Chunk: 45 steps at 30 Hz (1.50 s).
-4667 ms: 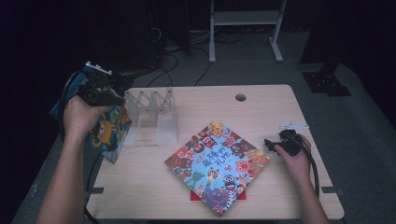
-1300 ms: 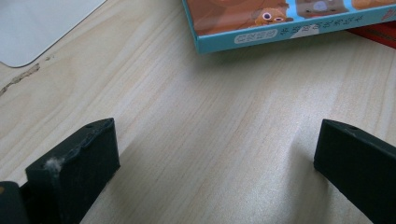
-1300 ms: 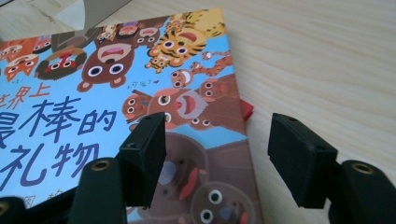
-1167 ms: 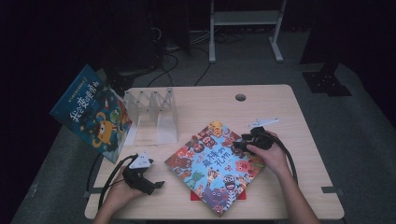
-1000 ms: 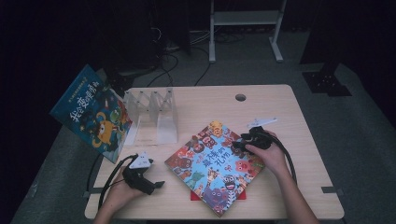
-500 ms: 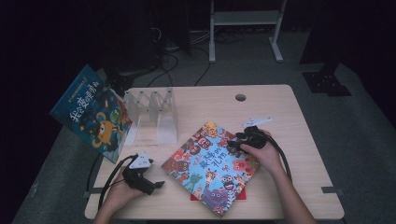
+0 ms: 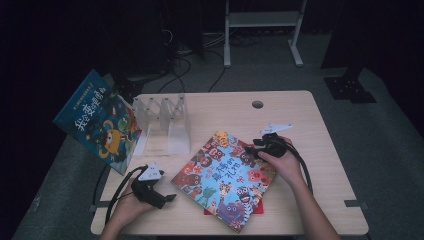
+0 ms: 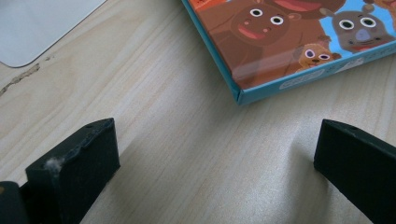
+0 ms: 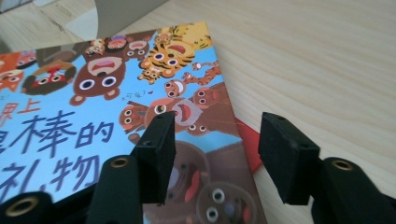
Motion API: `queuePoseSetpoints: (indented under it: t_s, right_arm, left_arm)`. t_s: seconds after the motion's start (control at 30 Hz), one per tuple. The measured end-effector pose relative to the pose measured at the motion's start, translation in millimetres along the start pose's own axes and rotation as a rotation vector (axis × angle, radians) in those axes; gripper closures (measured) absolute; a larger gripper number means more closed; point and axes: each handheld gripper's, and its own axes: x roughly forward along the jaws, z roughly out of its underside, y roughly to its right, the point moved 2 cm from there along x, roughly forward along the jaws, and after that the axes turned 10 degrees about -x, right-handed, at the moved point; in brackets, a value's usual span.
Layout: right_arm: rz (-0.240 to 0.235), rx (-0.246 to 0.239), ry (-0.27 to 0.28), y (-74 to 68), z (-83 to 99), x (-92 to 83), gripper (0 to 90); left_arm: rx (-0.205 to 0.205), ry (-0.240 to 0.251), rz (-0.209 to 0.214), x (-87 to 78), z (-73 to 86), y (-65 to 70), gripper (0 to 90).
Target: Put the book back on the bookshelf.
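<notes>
**My right jaws straddle the picture book's edge**

From above, the colourful square animal picture book (image 7: 226,179) lies turned like a diamond on the pale wooden table (image 7: 310,130), near its front edge, with a red sheet (image 7: 212,212) peeking from beneath. My right gripper (image 7: 257,148) sits at the book's right-hand edge; my left gripper (image 7: 167,198) rests low on the table just off the book's left corner.

My right gripper view adds what the high view cannot: one jaw stands over the cover, the other over bare wood, the book's edge between them. They have just been closing, half spread, not yet pressing. My left gripper view shows jaws wide apart on bare wood, the book's blue corner ahead.

Both forearms reach in from the near side, wrists low.
</notes>
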Motion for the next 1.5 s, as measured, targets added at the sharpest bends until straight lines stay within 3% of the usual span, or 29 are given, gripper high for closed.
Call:
queuePoseSetpoints:
  t_s: [0.33,0.5,0.67,0.83,1.1,1.37,1.43,1.5]
  right_arm:
    - [-0.011,0.008,0.048,-10.0,27.5,-45.5,65.6]
    - [-0.016,-0.002,0.055,-16.9,35.4,-59.2,72.9]
    - [-0.04,-0.026,0.064,-30.1,47.2,-77.7,88.8]
    - [-0.086,-0.035,0.039,-45.6,62.2,-86.4,89.2]
    - [-0.137,-0.048,-0.005,-65.2,83.0,-86.7,89.2]
    - [-0.155,-0.058,-0.01,-71.3,83.6,-86.2,89.2]
    - [-0.157,-0.055,-0.007,-71.0,84.1,-86.1,89.3]
    - [-0.163,-0.047,-0.006,-70.5,84.3,-86.0,89.3]
  left_arm:
    - [0.0,0.001,0.0,0.0,0.0,0.0,0.0]
    - [0.0,-0.001,0.001,-0.1,0.0,0.0,0.0]
    - [-0.006,0.001,-0.005,0.0,0.0,0.2,0.0]
    - [-0.011,0.002,-0.009,0.0,0.0,-0.2,0.0]
    - [-0.011,0.002,-0.011,0.0,0.0,-0.3,0.0]
    - [-0.015,0.003,-0.017,-0.8,0.3,-1.8,0.0]
    - [-0.028,-0.024,-0.029,-4.2,-0.8,-5.6,0.0]
    - [-0.04,-0.009,-0.03,-9.9,-2.8,-7.9,0.0]
